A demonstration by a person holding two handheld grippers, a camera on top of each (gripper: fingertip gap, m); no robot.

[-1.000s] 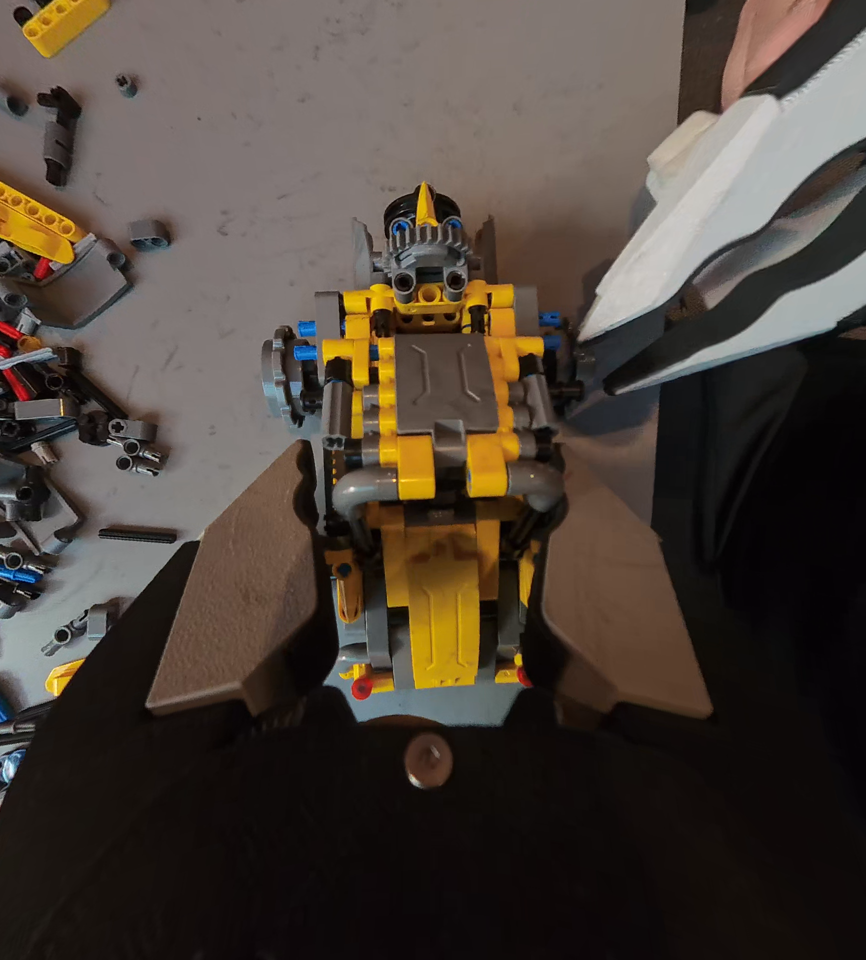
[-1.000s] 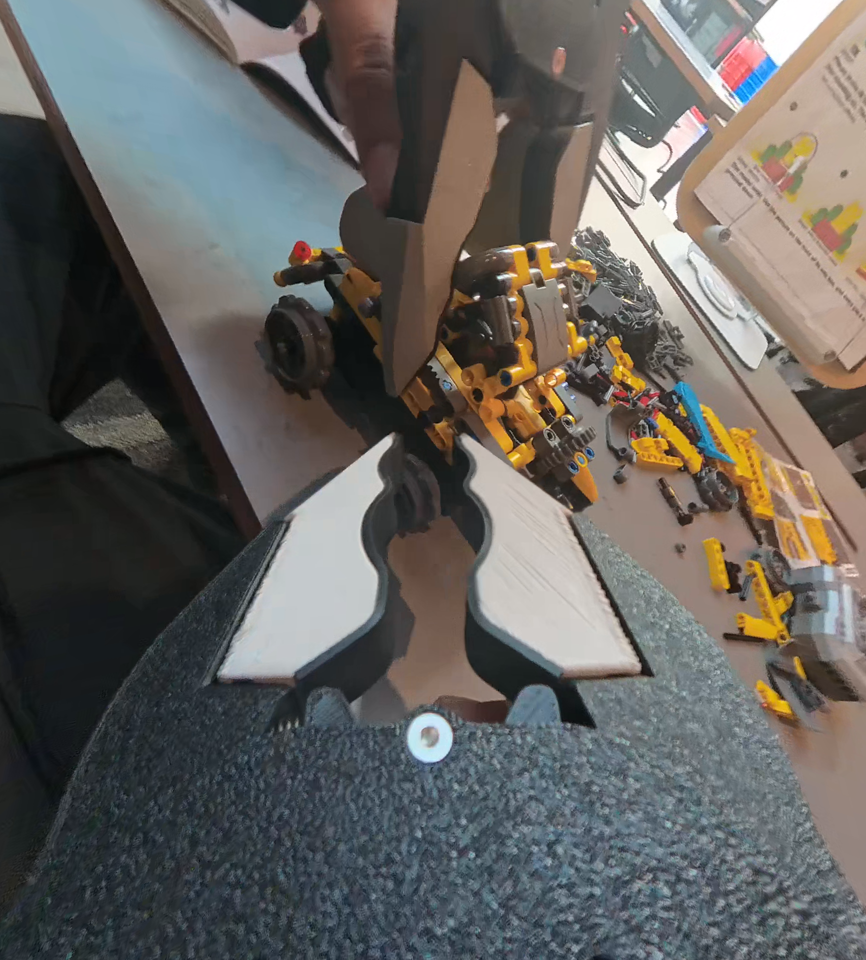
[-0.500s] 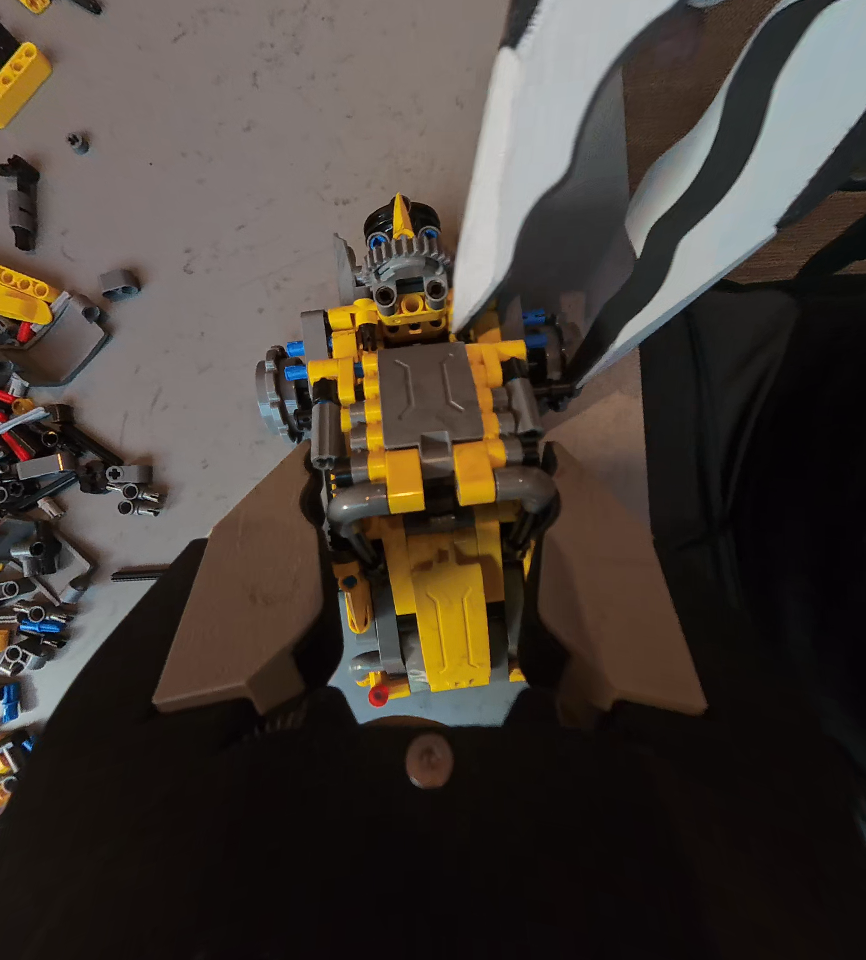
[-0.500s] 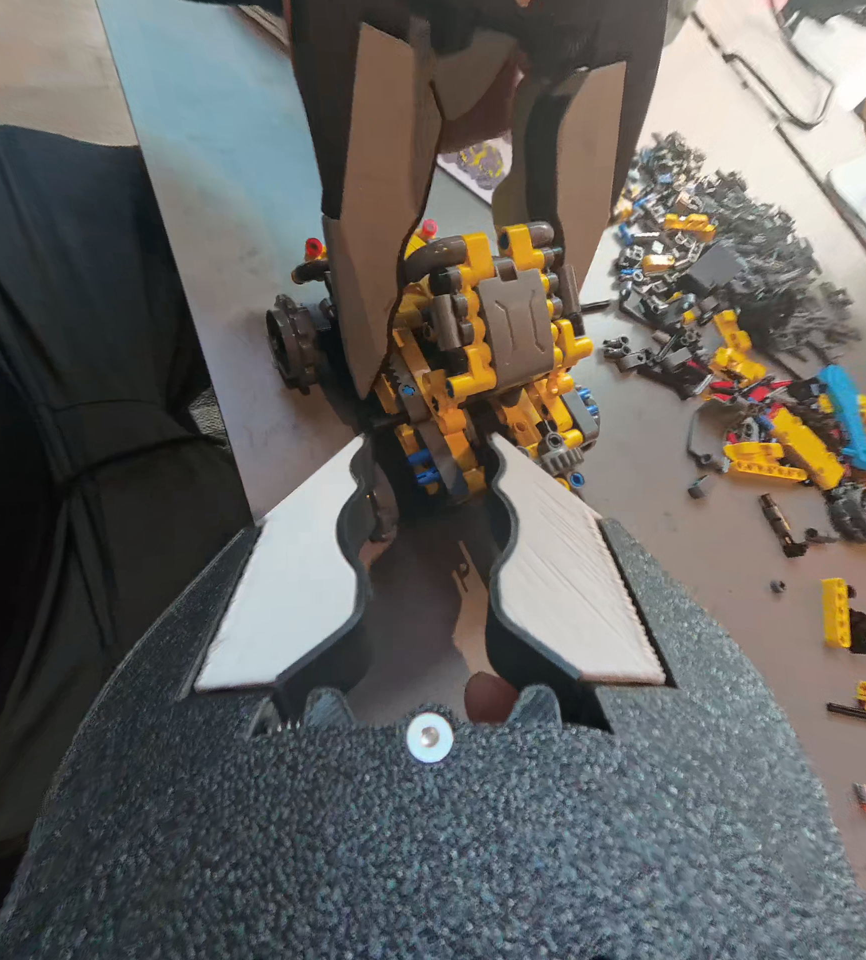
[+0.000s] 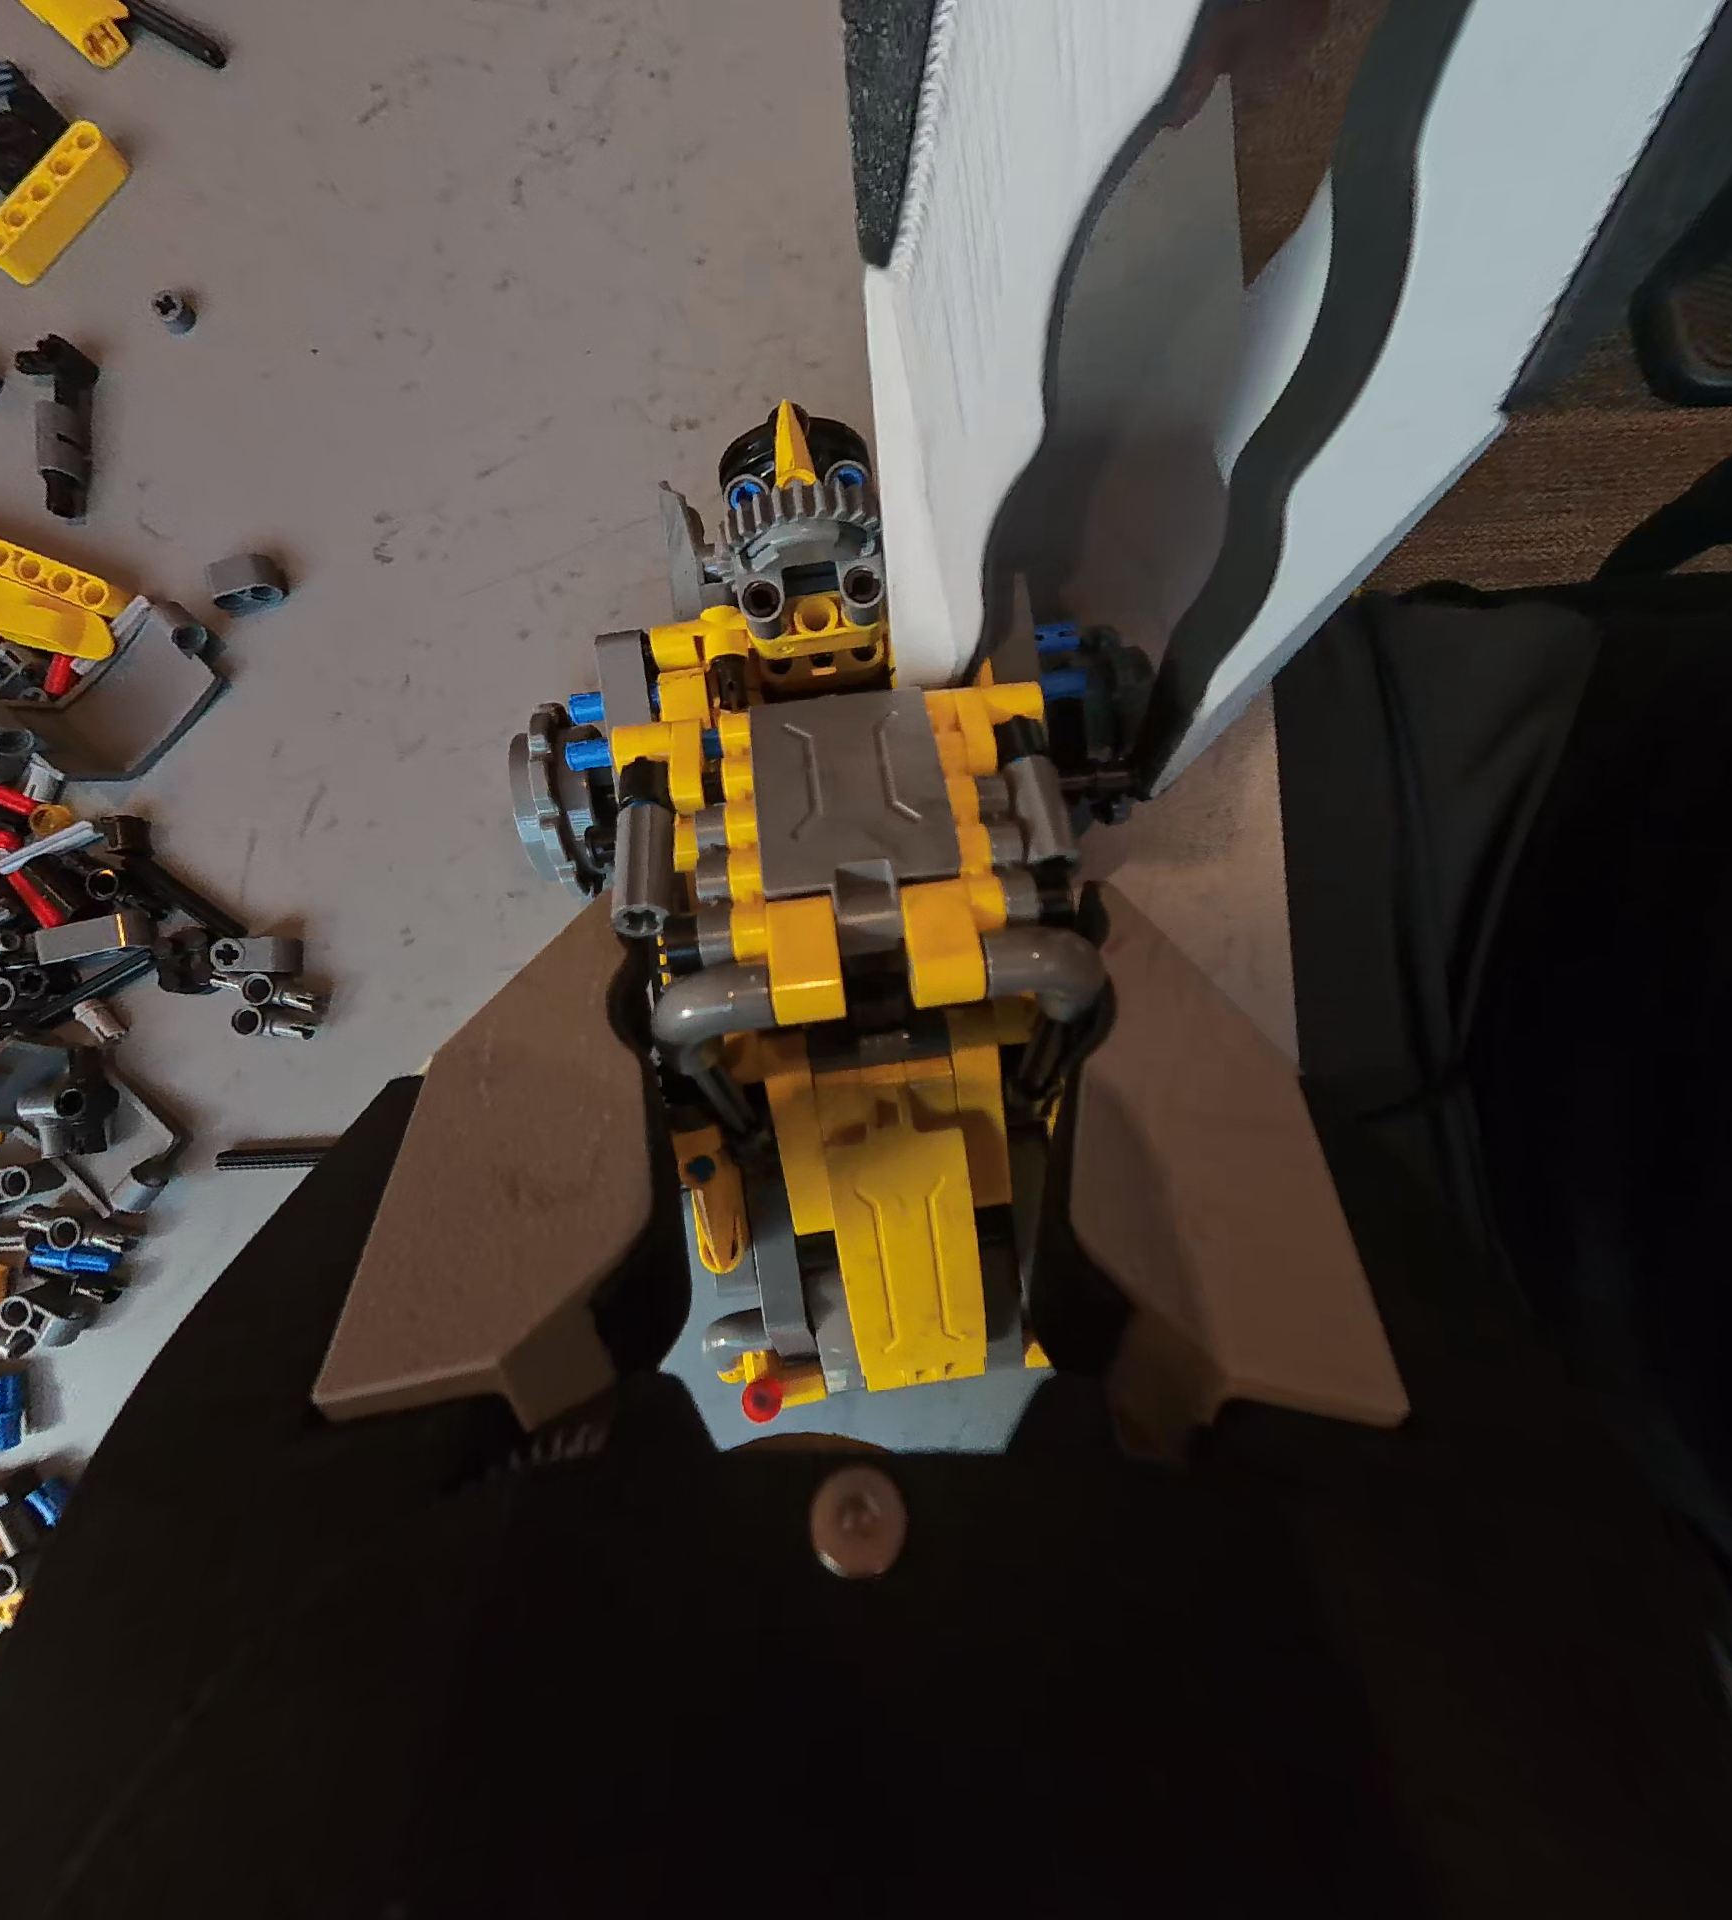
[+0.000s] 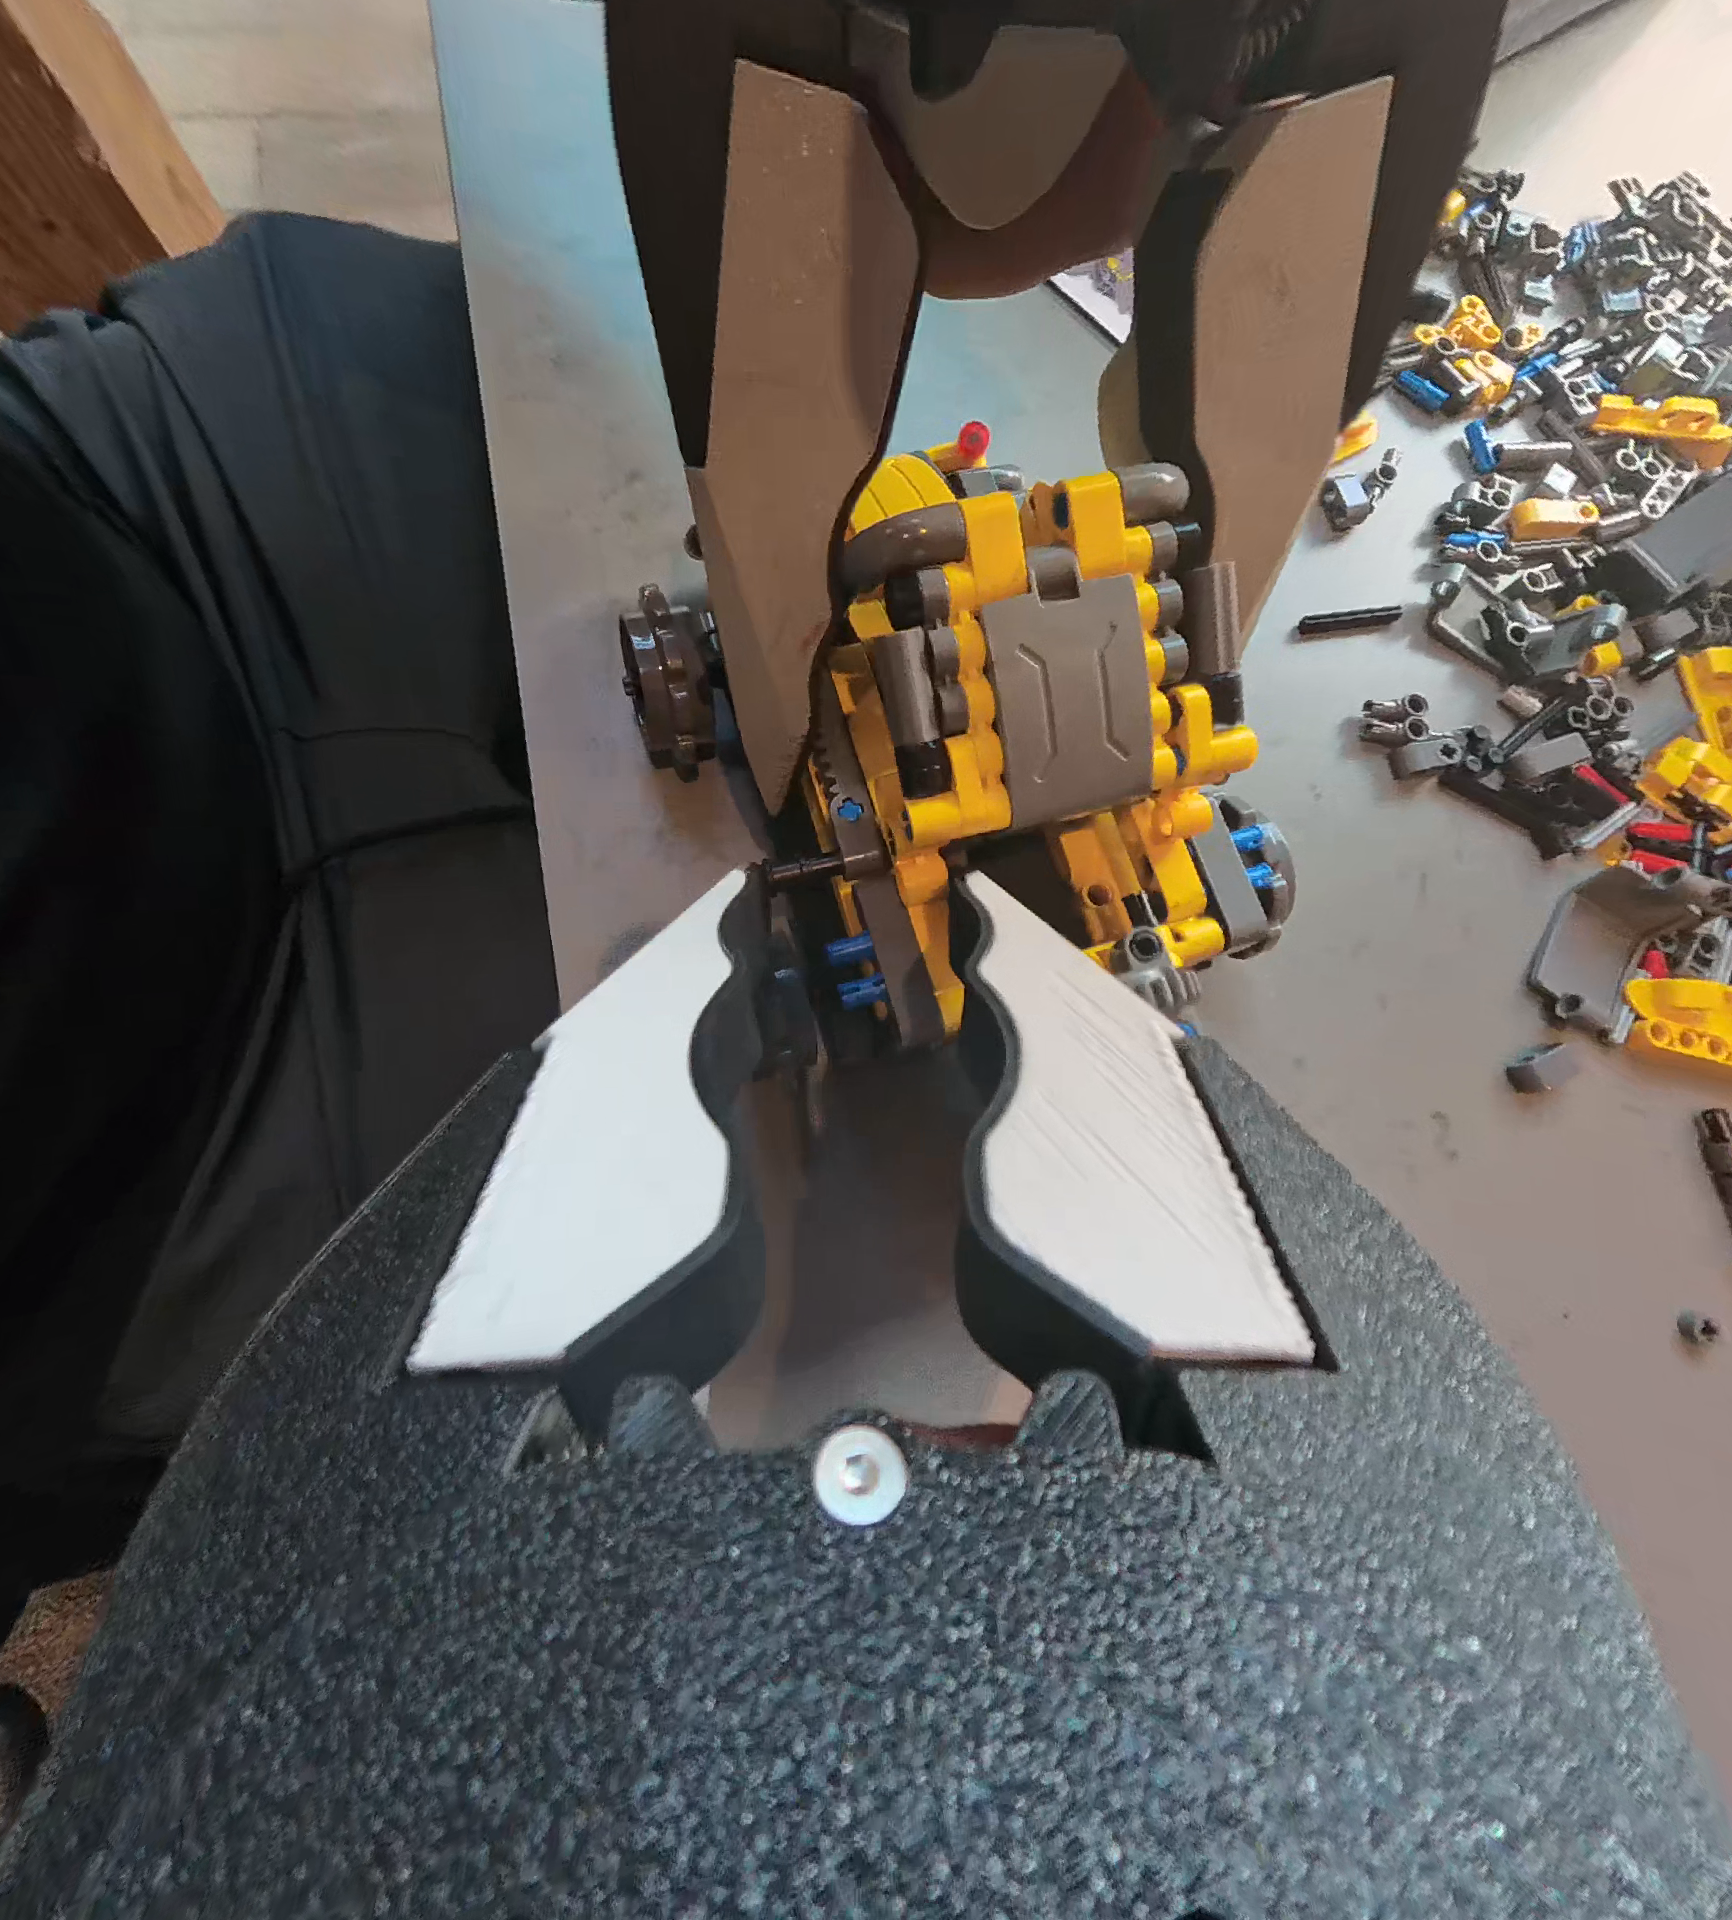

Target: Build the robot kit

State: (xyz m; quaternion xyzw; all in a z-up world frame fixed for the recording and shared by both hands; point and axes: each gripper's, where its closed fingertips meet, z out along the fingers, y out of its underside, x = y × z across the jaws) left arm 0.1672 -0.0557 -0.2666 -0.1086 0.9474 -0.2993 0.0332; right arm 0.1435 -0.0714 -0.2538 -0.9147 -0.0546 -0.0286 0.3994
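A yellow and grey brick-built vehicle model (image 5: pixel 857 821) stands on the grey table (image 5: pixel 488 312) near its edge. My left gripper (image 5: pixel 857 925), with brown fingers, is shut on the model's body from above. In the right wrist view it comes down from the top (image 6: pixel 997 717) onto the model (image 6: pixel 1059 707). My right gripper (image 6: pixel 857 883), with white fingers, is open. Its fingertips straddle a dark wheel with blue pins (image 6: pixel 841 977) at the model's near corner. In the left wrist view the right gripper (image 5: pixel 1054 727) reaches in from the upper right.
Several loose yellow, black, grey, red and blue brick parts (image 5: pixel 20 935) lie in a pile beside the model, also in the right wrist view (image 6: pixel 1620 675). The table edge (image 6: pixel 498 623) runs close to the model. Black fabric (image 6: pixel 166 727) hangs beyond it. My left and right fingertips are right by each other.
My right gripper has swung from the model's side round to its front corner and closed in, so its fingers now straddle the wheel. My left gripper has kept its hold.
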